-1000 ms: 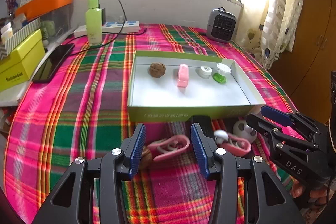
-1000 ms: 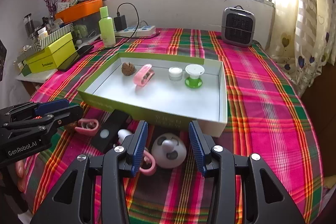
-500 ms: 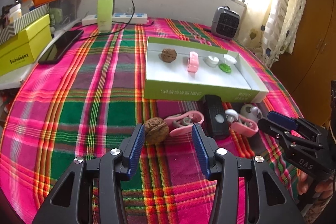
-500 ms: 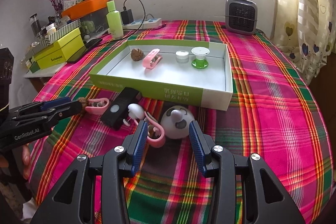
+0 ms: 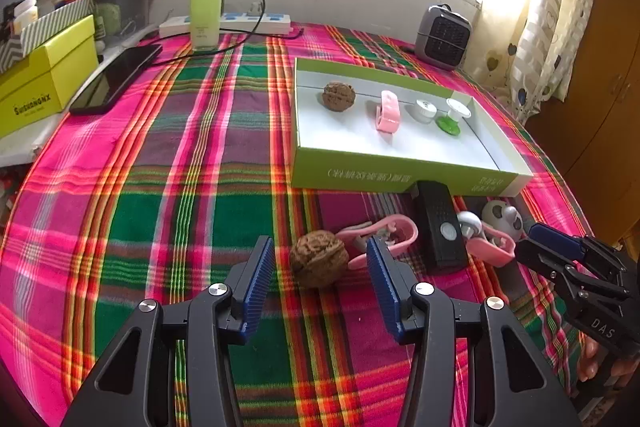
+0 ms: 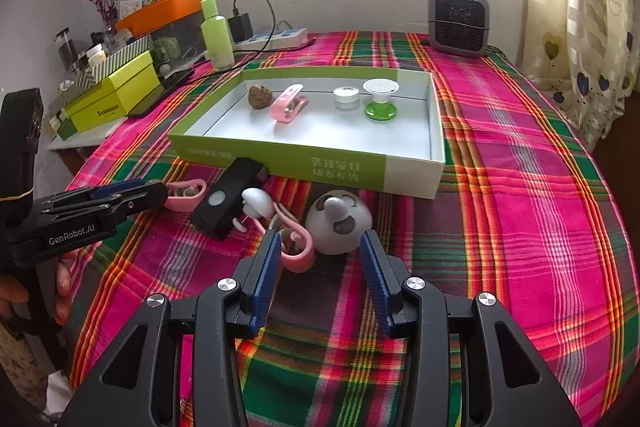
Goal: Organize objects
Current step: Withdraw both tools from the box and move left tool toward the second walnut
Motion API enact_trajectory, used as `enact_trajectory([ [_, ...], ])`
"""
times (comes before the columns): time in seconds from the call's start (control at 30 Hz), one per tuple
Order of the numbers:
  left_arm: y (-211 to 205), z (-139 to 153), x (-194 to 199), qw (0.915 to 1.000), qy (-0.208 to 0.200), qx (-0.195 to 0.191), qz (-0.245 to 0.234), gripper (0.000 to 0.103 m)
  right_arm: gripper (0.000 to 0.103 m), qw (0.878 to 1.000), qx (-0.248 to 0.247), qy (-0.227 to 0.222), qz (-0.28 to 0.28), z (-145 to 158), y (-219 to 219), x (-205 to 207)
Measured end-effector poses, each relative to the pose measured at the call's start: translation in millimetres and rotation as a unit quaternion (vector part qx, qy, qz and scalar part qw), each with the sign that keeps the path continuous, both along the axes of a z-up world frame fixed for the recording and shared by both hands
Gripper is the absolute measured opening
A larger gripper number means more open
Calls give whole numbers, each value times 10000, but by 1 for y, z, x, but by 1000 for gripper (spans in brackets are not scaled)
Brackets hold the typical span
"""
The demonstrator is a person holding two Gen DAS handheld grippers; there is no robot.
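A green-walled white tray [image 5: 400, 175] [image 6: 320, 165] holds a walnut [image 5: 339, 96], a pink clip [image 5: 388, 111], a white cap [image 5: 425, 110] and a green-based spool [image 5: 452, 117]. In front of it on the plaid cloth lie a loose walnut [image 5: 318, 263], a pink clip [image 5: 380, 237], a black remote [image 5: 440, 231] [image 6: 228, 195], a second pink clip [image 6: 296, 247] and a white round toy [image 6: 338, 223]. My left gripper [image 5: 320, 287] is open just before the loose walnut. My right gripper [image 6: 316, 275] is open just before the white toy.
A grey heater [image 6: 458, 21] stands at the back right. A green bottle [image 5: 206, 3], a power strip [image 5: 240, 23], a black phone [image 5: 116, 79] and a yellow box [image 5: 44, 87] are at the back left. The table edge curves on the right.
Both grippers have pulled back from the tray and risen. The loose walnut and clips, before partly hidden by the fingers, now lie in full view ahead of them.
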State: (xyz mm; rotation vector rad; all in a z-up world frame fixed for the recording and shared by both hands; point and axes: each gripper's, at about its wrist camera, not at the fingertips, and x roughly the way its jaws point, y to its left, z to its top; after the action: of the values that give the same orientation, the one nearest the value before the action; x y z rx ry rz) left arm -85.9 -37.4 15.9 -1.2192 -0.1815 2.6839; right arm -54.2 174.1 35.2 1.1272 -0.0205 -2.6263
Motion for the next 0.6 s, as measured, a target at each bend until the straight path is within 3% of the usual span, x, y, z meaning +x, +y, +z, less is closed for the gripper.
enact_trajectory([
  [0.6, -16, -6, -6, 9995, -95, 210, 201, 47, 42, 9994, 41, -240, -244, -4, 4, -31],
])
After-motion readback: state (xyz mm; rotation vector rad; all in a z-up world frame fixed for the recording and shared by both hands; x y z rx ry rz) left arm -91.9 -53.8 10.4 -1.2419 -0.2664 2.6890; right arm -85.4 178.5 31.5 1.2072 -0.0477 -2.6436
